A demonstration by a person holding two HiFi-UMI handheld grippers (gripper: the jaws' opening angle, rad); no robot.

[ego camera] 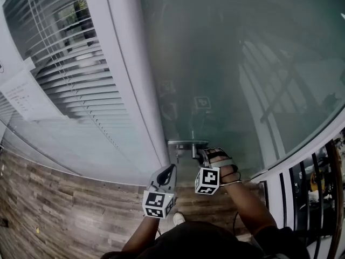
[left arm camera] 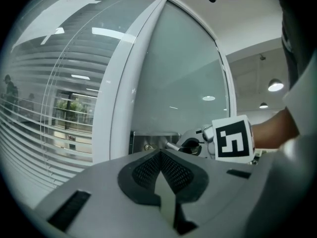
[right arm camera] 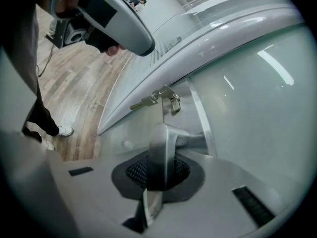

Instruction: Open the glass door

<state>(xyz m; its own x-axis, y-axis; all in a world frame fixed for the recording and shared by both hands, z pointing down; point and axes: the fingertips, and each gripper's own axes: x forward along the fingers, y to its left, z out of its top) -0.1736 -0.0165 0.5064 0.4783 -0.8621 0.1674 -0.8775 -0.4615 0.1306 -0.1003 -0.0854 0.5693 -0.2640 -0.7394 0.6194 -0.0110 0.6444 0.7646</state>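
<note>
The frosted glass door point(ego camera: 237, 63) carries a metal lever handle point(ego camera: 186, 143) on a lock plate point(left arm camera: 148, 142) next to the white frame post point(ego camera: 129, 63). My right gripper point(ego camera: 204, 156) is shut on the handle point(right arm camera: 161, 152), whose lever runs down between the black pads. A bunch of keys point(right arm camera: 153, 99) hangs from the lock above it. My left gripper point(ego camera: 171, 169) is held just left of and below the handle, shut and empty, with its tips point(left arm camera: 161, 155) meeting in a point. From there I see the right gripper point(left arm camera: 190, 145) at the handle.
Left of the post is a glass wall with white blinds point(ego camera: 64, 53) and a paper notice point(ego camera: 21, 93). Wood-plank floor point(ego camera: 54, 209) lies beneath me. A black railing point(ego camera: 318, 182) stands at the right. The person's shoe point(ego camera: 179, 218) shows below the grippers.
</note>
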